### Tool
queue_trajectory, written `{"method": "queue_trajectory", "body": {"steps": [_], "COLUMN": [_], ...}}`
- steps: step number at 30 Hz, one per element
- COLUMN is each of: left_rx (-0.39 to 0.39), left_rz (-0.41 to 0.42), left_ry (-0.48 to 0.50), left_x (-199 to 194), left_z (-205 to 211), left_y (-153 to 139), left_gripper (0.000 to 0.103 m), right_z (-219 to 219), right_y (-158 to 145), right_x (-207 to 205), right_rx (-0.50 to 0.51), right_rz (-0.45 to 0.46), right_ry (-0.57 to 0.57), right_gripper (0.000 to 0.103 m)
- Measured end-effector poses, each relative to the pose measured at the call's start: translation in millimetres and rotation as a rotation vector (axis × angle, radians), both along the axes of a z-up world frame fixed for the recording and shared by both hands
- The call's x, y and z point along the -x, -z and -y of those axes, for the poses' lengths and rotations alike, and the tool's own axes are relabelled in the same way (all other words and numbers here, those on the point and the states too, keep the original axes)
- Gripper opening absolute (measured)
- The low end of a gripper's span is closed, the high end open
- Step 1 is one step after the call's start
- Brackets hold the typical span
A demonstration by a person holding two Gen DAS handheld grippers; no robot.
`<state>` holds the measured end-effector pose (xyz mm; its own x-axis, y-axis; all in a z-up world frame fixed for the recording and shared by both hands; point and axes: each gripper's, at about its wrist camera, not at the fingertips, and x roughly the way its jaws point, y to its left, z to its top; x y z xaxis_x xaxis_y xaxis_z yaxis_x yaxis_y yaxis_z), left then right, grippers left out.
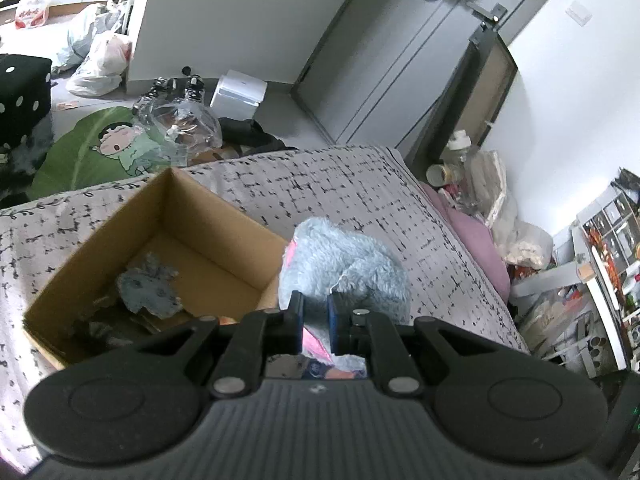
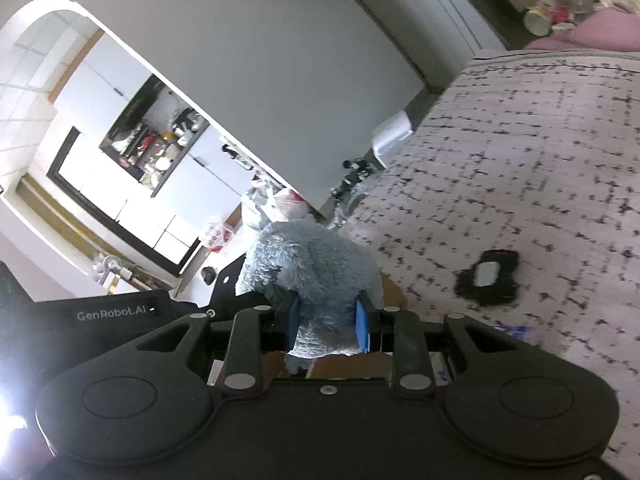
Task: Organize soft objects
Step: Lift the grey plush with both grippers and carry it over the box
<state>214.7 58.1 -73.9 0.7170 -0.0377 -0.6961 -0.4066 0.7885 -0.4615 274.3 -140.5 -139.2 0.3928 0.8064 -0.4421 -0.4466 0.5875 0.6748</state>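
A fluffy grey-blue plush toy (image 1: 340,264) with pink patches is held above the bed, just right of an open cardboard box (image 1: 100,248). My left gripper (image 1: 316,312) is shut on the plush's near end. In the right wrist view my right gripper (image 2: 326,316) is shut on the same plush (image 2: 308,264), with the left gripper's black body behind it. A small grey soft toy (image 1: 148,286) lies in the box.
The patterned bed cover (image 1: 340,184) spreads around the box. A black fuzzy item with a white patch (image 2: 488,278) lies on the cover at the right. Plastic bags, a green leaf mat (image 1: 92,148) and a white bin sit on the floor beyond the bed.
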Motion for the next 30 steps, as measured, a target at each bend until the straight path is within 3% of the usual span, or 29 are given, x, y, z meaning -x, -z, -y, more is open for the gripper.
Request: {"method": "queue_trajectory", "body": {"steps": [14,18,24,25,30], "left_rx": [0.062,0.076,0.073,0.078,0.082], "left_rz": [0.016,0.016,0.007,0.005,-0.014], "left_ry": [-0.025,-0.034,-0.049,-0.052,-0.065], "left_x": [10,10,5,4,-4], "left_z": [-54,-69,-91,-96,-109], "left_y": [16,21,29,31,39], "left_gripper": [0.010,0.010,0.005,0.000,0.000], "right_z": [-42,-54,-57,-57,-53], "right_y": [10,15,15,15,19], "right_x": [5,1,-2,-2,-9], "right_rx": [-0.016,-0.020,0.026,0.030,0.077], "right_rz": [0.021,0.006,-0.004,-0.009,-0.036], "right_ry": [-0.044,-0.065,-0.051,-0.048,-0.015], "right_gripper": [0.028,0.033,0.034,0.034,0.034]}}
